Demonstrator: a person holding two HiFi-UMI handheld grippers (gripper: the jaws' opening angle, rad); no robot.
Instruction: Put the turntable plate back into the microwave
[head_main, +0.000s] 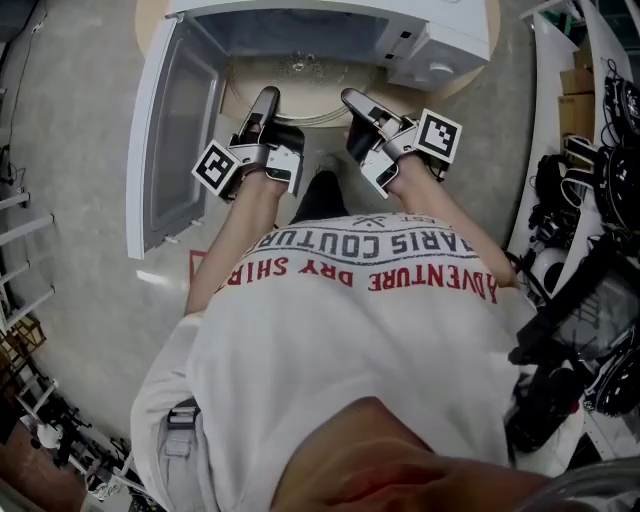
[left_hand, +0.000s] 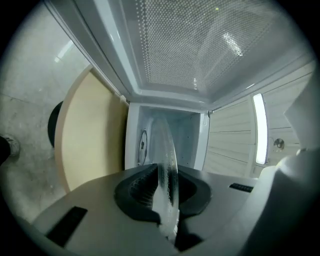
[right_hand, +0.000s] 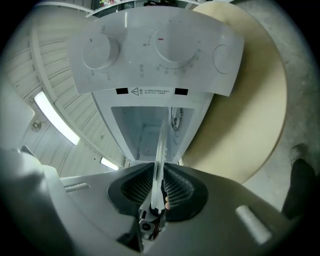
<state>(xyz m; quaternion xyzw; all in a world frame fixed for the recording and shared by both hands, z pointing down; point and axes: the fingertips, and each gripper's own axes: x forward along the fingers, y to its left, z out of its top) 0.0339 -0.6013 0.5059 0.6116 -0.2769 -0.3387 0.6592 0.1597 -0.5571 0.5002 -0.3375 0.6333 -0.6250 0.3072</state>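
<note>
The clear glass turntable plate (head_main: 300, 92) is held level at the mouth of the white microwave (head_main: 440, 40), whose door (head_main: 170, 130) hangs open to the left. My left gripper (head_main: 265, 98) is shut on the plate's left rim and my right gripper (head_main: 352, 100) on its right rim. In the left gripper view the plate (left_hand: 167, 160) runs edge-on between the ribbed pads (left_hand: 140, 192) toward the cavity (left_hand: 187, 135). In the right gripper view its thin edge (right_hand: 160, 150) sits between the pads (right_hand: 177, 190), below the control panel (right_hand: 155, 50).
The microwave stands on a round beige table (head_main: 482, 55) over a grey floor. Cables and dark equipment (head_main: 590, 170) crowd the right side. A metal rack (head_main: 20, 300) stands at the left. The open door's inner face (left_hand: 200, 45) hangs close beside the left gripper.
</note>
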